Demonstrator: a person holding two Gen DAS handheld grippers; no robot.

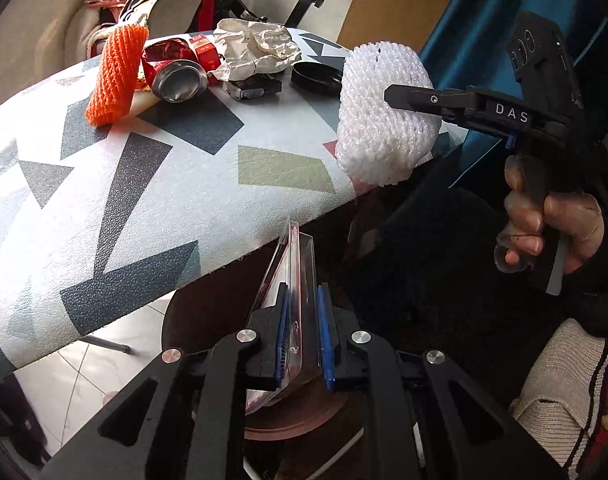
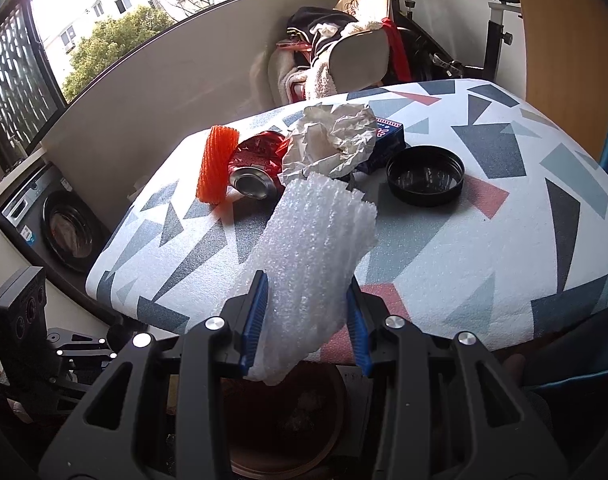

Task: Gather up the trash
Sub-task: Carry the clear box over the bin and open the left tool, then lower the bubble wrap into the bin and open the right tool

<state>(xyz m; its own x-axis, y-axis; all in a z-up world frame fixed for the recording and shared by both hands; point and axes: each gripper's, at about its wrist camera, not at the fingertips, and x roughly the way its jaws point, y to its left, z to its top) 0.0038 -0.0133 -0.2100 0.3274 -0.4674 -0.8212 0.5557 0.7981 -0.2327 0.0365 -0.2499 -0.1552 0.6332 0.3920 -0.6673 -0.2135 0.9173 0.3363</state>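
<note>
left gripper [image 1: 301,332] is clenched on a clear plastic pack [image 1: 291,280], pads pinching its flat faces edge-on, out past the table [image 1: 103,216] edge and above a dark round bin [image 1: 304,420] on the floor. right gripper [image 2: 308,320] is clamped around a white foam net sleeve [image 2: 316,248], squeezing it in at the lower end; it hangs over the near table edge, also above the bin [image 2: 279,420].

handling, my read:
- plastic pack: light, thin, stiff-ish but slick. pinch across the flat faces as now; it could slide out if the grip eases.
- foam sleeve: near weightless, soft, springy. crushes under the pads and grips well; it may cling to the ribbed blue pads on release (a small shake might be needed).
- still on the table: orange foam net [image 1: 117,76], same behaviour; crushed red can [image 1: 175,72], light, dented, take across the body, rim edges possibly sharp; crumpled paper [image 1: 255,50], soft, grab anywhere; black lid [image 1: 316,78], rigid and low, take by the rim; dark small box [image 1: 251,88] under the paper, stiff, pinch across the short sides.

writing: "das" in white on the right gripper's finger, seen from the left wrist. the red carton [image 1: 203,50] by the can and the blue box [image 2: 388,136] carry print, too small to read. nothing legible on the can.
</note>
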